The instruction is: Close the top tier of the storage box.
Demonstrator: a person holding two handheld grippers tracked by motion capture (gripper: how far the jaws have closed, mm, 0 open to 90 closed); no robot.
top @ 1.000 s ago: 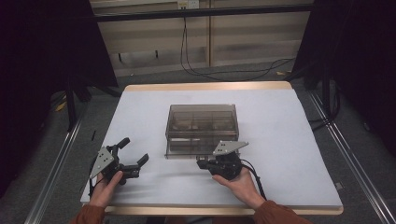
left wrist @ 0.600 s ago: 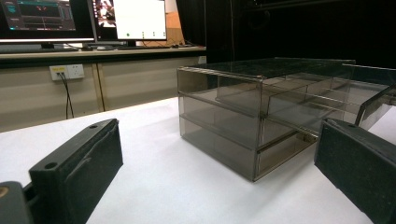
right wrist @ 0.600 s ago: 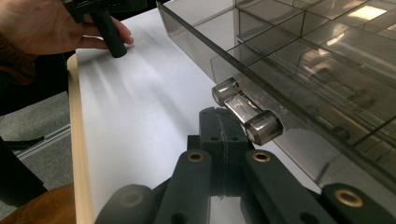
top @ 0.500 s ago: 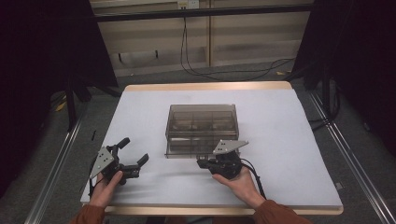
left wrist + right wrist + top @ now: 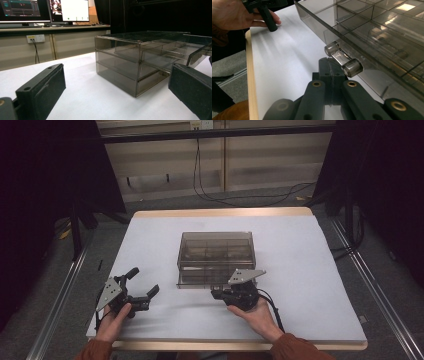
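A smoky clear drawer box [image 5: 216,255] stands in the middle of the white table [image 5: 305,265]. My left gripper [image 5: 145,281] rests at the front left, held by a hand, jaws wide open and empty; in the left gripper view the gripper [image 5: 115,95] frames the box [image 5: 135,67] farther off. My right gripper [image 5: 216,294] lies at the box's front edge, its jaws pressed together with nothing between them. In the right gripper view the shut gripper [image 5: 329,72] sits just under the clear bar handle [image 5: 343,61] of a drawer [image 5: 372,42] divided into compartments.
The wooden table edge [image 5: 249,75] runs close to the person's side. The other hand with the left gripper [image 5: 265,11] shows at the top left of the right gripper view. Monitors [image 5: 45,10] stand on a bench behind. Cables [image 5: 210,190] lie on the floor beyond the table.
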